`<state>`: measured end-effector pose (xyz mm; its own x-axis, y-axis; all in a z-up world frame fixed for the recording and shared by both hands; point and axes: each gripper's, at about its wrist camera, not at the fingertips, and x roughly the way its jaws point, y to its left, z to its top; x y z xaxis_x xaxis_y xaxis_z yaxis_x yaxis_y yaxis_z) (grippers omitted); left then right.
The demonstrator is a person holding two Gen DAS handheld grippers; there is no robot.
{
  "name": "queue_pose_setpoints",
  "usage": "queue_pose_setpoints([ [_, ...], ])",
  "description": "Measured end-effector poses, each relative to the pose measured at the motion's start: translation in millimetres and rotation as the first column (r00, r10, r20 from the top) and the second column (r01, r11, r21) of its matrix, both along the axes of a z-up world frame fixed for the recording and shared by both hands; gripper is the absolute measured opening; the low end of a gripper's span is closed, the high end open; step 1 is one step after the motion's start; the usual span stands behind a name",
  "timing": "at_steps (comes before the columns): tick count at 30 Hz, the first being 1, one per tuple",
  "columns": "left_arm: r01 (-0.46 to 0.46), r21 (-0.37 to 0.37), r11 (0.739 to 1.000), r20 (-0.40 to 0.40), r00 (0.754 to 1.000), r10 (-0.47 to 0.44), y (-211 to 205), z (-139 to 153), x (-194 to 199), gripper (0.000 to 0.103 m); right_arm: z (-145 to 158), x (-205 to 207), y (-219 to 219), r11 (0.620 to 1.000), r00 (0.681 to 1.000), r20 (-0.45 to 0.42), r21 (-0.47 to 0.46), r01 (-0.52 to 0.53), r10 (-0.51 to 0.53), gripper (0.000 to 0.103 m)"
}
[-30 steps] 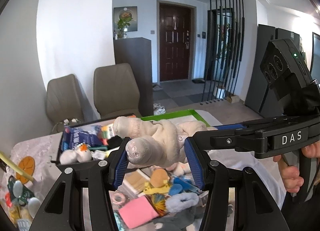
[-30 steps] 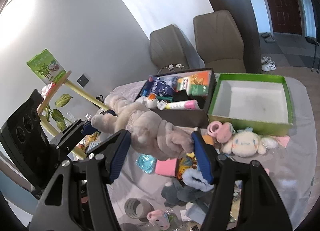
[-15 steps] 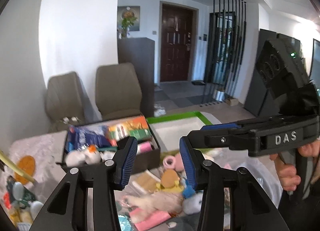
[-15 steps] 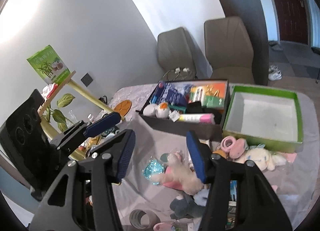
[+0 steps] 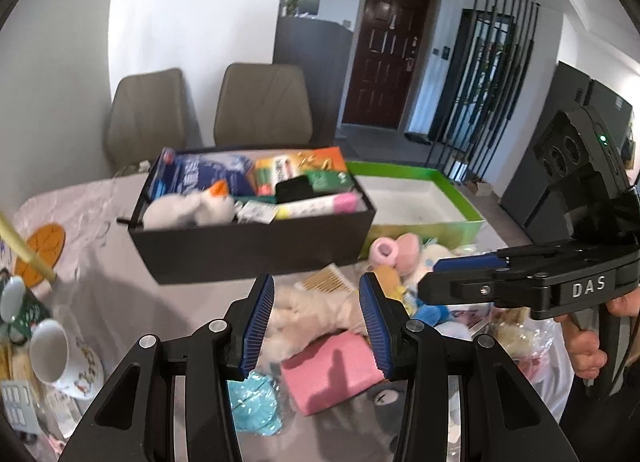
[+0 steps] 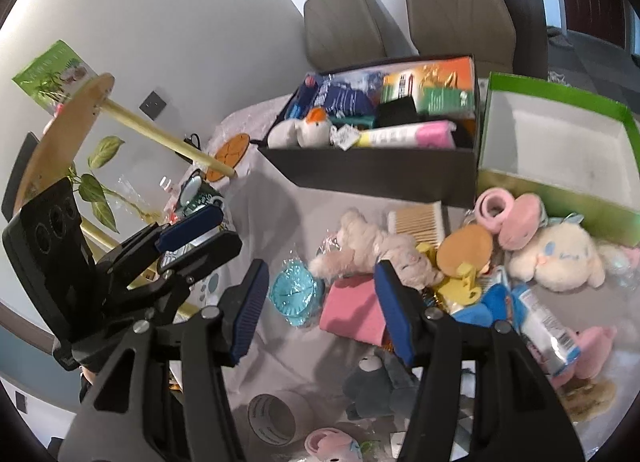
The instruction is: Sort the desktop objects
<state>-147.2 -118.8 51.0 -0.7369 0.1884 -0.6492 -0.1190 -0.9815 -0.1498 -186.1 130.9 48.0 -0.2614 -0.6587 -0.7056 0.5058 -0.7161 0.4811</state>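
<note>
A beige plush toy (image 5: 316,314) (image 6: 372,246) lies loose on the table, partly over a pink block (image 5: 332,374) (image 6: 352,310). My left gripper (image 5: 318,318) hovers above it, open, with nothing between its blue pads; it also shows at the left of the right wrist view (image 6: 192,226). My right gripper (image 6: 322,310) hangs over the same pile. Its jaws are opening and hold nothing. It reaches in from the right of the left wrist view (image 5: 432,278). Behind the pile stand a filled black box (image 5: 248,246) (image 6: 380,174) and a bare green box (image 5: 420,232) (image 6: 560,198).
Clutter surrounds the plush: a teal wrapped item (image 6: 294,294), a white plush (image 6: 556,258), pink slippers (image 6: 508,214), a grey plush (image 6: 380,382) and a tape roll (image 6: 272,418). A mug (image 5: 52,354) stands at the left edge. Two chairs (image 5: 260,106) sit behind the table.
A second ago both grippers held the beige plush up in the air. They let it go, it dropped onto the pile, and both grippers have come down toward the table.
</note>
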Motion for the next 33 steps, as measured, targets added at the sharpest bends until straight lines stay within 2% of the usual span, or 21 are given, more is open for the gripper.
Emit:
queue_pose_setpoints([
  [3,-0.01,0.01,1.0,0.023,1.0,0.01,-8,-13,-1,0.045,-9,-1,-3,1.0,1.0,0.016,0.005,0.007,-0.008,0.061],
  [10,-0.034,0.018,0.999,0.072,0.997,0.033,-21,-35,-11,0.045,-33,-7,-4,0.999,0.998,0.051,-0.002,0.043,-0.043,0.076],
  [15,-0.07,-0.003,0.998,0.084,0.994,0.07,-28,-41,-19,0.059,-43,-14,-1,0.994,0.992,0.06,0.014,0.108,-0.109,0.081],
  [16,-0.074,-0.003,0.997,0.084,0.994,0.074,-29,-41,-21,0.061,-42,-15,0,0.993,0.991,0.051,0.013,0.12,-0.121,0.084],
  [17,-0.081,-0.007,0.997,0.081,0.993,0.081,-30,-41,-22,0.068,-41,-16,1,0.991,0.991,0.04,0.015,0.13,-0.131,0.089],
  [18,-0.096,-0.015,0.995,0.071,0.993,0.097,-31,-40,-22,0.073,-38,-16,1,0.989,0.989,0.017,0.023,0.145,-0.145,0.091],
  [21,-0.128,-0.02,0.992,0.036,0.991,0.128,-35,-36,-23,0.082,-25,-11,2,0.981,0.979,-0.094,0.041,0.187,-0.183,0.097],
  [22,-0.141,-0.014,0.99,0.021,0.99,0.142,-38,-34,-22,0.082,-19,-8,3,0.977,0.968,-0.146,0.045,0.211,-0.202,0.103],
  [23,-0.155,-0.008,0.988,0.012,0.988,0.155,-39,-33,-21,0.085,-14,-5,3,0.972,0.957,-0.191,0.043,0.229,-0.217,0.103],
  [25,-0.176,-0.002,0.984,0.003,0.984,0.176,-41,-30,-21,0.093,-1,5,4,0.96,0.912,-0.328,0.046,0.278,-0.248,0.103],
  [26,-0.186,-0.001,0.983,-0.003,0.983,0.186,-41,-29,-20,0.097,3,10,3,0.945,0.881,-0.39,0.073,0.318,-0.267,0.103],
  [28,-0.212,-0.005,0.977,-0.03,0.977,0.211,-41,-26,-15,0.101,7,14,1,0.907,0.839,-0.452,0.133,0.4,-0.304,0.103],
  [29,-0.219,-0.016,0.976,-0.043,0.975,0.218,-40,-25,-14,0.101,8,13,-1,0.887,0.83,-0.467,0.176,0.427,-0.306,0.103],
  [31,-0.237,-0.055,0.97,-0.038,0.971,0.235,-37,-25,-12,0.102,5,10,-9,0.856,0.831,-0.488,0.276,0.437,-0.267,0.103],
  [33,-0.233,-0.081,0.969,0.027,0.972,0.235,-35,-28,-17,0.102,-3,10,-16,0.823,0.836,-0.505,0.366,0.434,-0.217,0.103],
])
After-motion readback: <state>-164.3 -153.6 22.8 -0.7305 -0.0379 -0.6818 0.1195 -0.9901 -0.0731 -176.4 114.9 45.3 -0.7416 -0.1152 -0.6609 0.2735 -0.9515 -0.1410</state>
